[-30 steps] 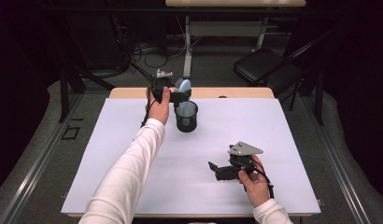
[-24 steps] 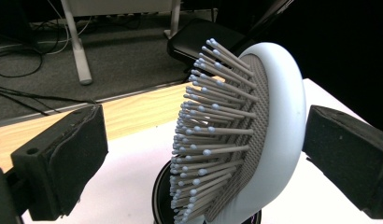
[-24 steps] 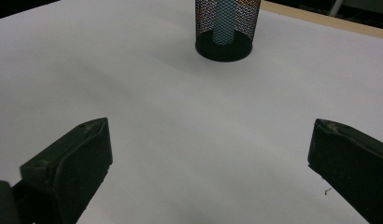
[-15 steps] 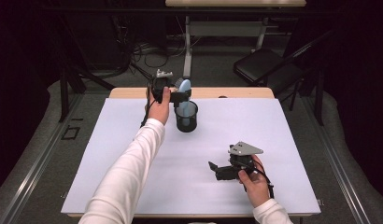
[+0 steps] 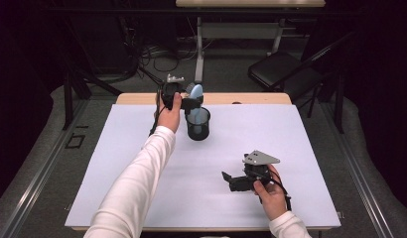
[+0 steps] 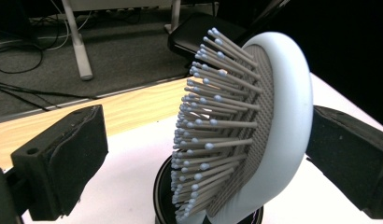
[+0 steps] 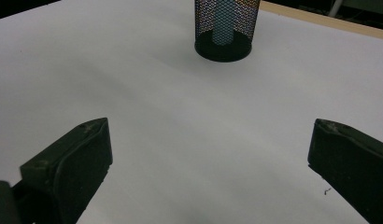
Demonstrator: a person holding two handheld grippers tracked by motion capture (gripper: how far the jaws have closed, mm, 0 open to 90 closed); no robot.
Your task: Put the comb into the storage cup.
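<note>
Left claw (image 5: 191, 101) is at the far edge of the counter (image 5: 117, 163), left of centre, straddling the brush (image 6: 255, 130) head, which stands handle-down in the mesh cup (image 5: 197, 123). In the left claw view the jaws are wide: the right one looks to be touching the brush's smooth back, though I can't be sure of contact, and the left one is well clear of the bristle tips. So nothing is clamped. My read: the brush is seated in the cup and this is either the release or the start of a pick, can't tell which from one moment. If it's a release, the next move is to lift straight up and back without snagging the bristles or tipping the cup; if a pick, close on the head first, then pull vertically so the handle clears the rim. Left arm is stretched nearly full length across the counter, with the hand (image 5: 168, 111) wrapped around the claw body. Right claw (image 5: 230, 179) is parked low over the counter near the near-right corner, jaws wide apart, holding nothing, pointed towards the cup; right hand (image 5: 271, 191) bent in close to the near edge, idle.
</note>
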